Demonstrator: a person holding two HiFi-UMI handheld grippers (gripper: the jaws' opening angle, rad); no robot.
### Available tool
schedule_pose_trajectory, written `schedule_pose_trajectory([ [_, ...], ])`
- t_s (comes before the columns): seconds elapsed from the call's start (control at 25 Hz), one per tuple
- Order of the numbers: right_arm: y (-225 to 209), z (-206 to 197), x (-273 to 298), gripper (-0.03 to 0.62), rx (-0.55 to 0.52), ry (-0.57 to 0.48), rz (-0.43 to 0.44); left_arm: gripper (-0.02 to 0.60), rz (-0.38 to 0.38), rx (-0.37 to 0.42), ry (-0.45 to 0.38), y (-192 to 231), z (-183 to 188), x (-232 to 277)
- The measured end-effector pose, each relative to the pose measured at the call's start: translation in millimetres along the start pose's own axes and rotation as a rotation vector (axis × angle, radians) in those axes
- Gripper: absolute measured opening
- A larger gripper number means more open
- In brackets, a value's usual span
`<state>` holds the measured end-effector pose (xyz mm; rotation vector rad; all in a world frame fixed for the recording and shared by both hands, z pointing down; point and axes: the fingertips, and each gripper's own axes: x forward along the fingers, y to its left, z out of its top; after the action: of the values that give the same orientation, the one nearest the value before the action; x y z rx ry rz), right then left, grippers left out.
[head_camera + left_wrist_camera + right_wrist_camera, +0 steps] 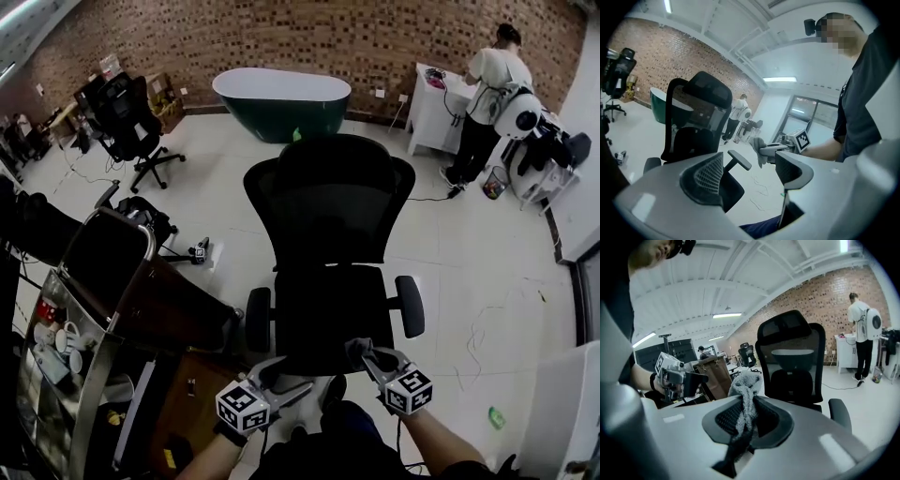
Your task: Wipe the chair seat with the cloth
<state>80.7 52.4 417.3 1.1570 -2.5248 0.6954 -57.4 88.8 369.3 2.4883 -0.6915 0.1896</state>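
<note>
A black mesh office chair (328, 206) stands before me, its seat (328, 314) bare. Just above the seat's front edge, my right gripper (367, 354) is shut on a grey cloth (360, 350). The right gripper view shows the cloth (744, 392) bunched between that gripper's (747, 417) jaws and hanging over them, with the chair (797, 362) beyond. My left gripper (284, 377) hovers by the seat's front left corner, open and holding nothing. In the left gripper view its jaws (752, 171) stand apart, with the chair (693, 126) and the cloth (758, 149) ahead.
A wooden cabinet (178, 305) and a metal rack with cups (56, 347) stand close on the left. A green bathtub (281, 103) and a second office chair (131, 122) are farther back. A person (487, 94) stands at a white table at the back right. A cable (487, 319) lies on the floor.
</note>
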Motion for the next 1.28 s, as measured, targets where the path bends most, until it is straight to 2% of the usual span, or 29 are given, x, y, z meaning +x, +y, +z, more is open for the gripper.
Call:
schedule_pose_trajectory([
  [0.2,60.7,-1.1,-40.8,0.049,0.038,-0.092,-0.043,0.373,-0.025,0.031,-0.037,-46.1,-20.7,-61.7],
  [0.4,112.7,-5.3,-84.6,0.049,0.091,-0.178,-0.069,0.373,-0.054,0.035,-0.021,-83.7,-57.9,-115.7],
  [0.56,144.6,-15.7,-124.4,0.049,0.099,-0.204,-0.084,0.373,-0.069,0.036,-0.016,-108.5,-77.0,-141.7],
  [0.92,185.1,-35.7,-172.2,0.048,0.080,-0.214,-0.036,0.373,-0.081,0.073,-0.055,-154.1,-78.8,-143.8],
  [1.12,182.3,-31.5,-200.4,0.048,0.030,-0.221,0.018,0.373,-0.069,0.085,-0.091,-180.7,-69.1,-119.8],
  [1.28,170.2,-37.4,-224.3,0.048,0.017,-0.214,0.030,0.373,-0.061,0.090,-0.122,-199.2,-62.2,-103.5],
])
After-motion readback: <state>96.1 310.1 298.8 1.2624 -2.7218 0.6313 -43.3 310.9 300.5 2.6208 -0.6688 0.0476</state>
